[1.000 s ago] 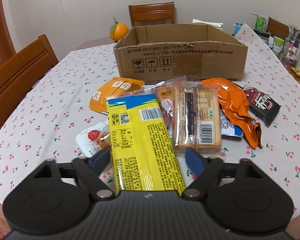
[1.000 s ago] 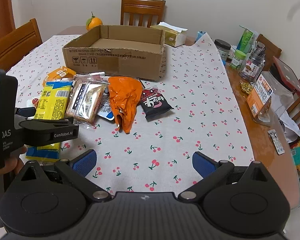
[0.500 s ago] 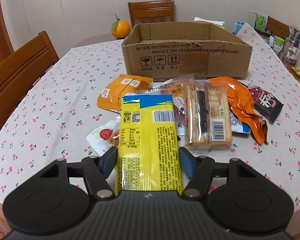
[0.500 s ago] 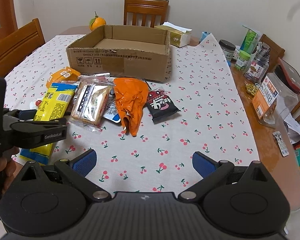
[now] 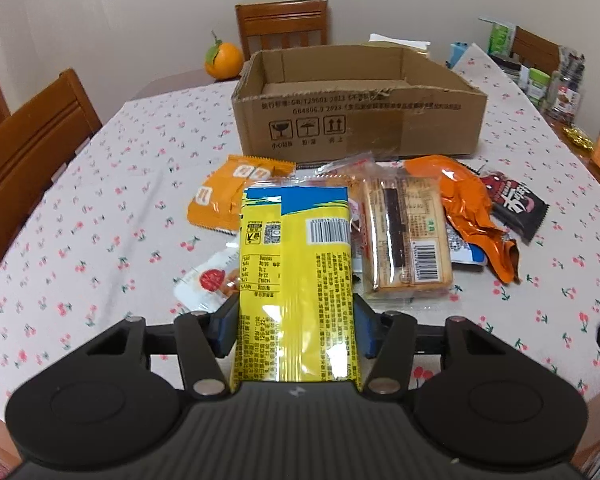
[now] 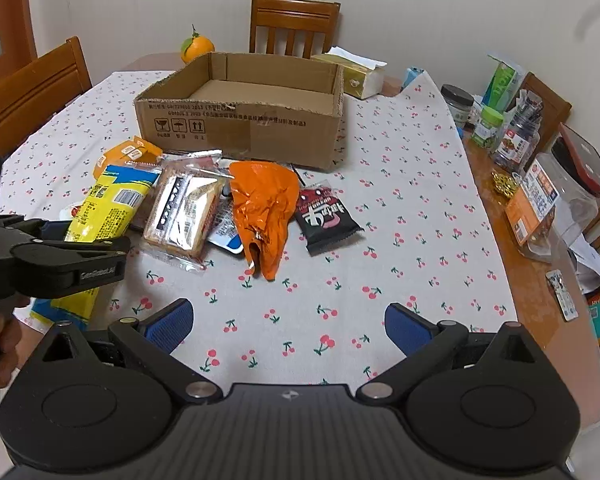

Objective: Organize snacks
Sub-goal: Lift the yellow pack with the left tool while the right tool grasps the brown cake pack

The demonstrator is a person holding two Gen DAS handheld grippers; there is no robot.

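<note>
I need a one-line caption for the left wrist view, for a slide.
Left tool shut on yellow snack pack, other snacks spread on the cherry tablecloth before an empty cardboard box.

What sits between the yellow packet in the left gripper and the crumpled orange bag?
In both views, the clear-wrapped sandwich biscuit pack lies between the yellow packet and the orange bag, over a blue-white sachet.

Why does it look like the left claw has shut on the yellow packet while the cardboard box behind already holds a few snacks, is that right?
Only the box part is wrong. The left claw has shut on the yellow packet, but the right wrist view shows the cardboard box holding no snacks.
</note>
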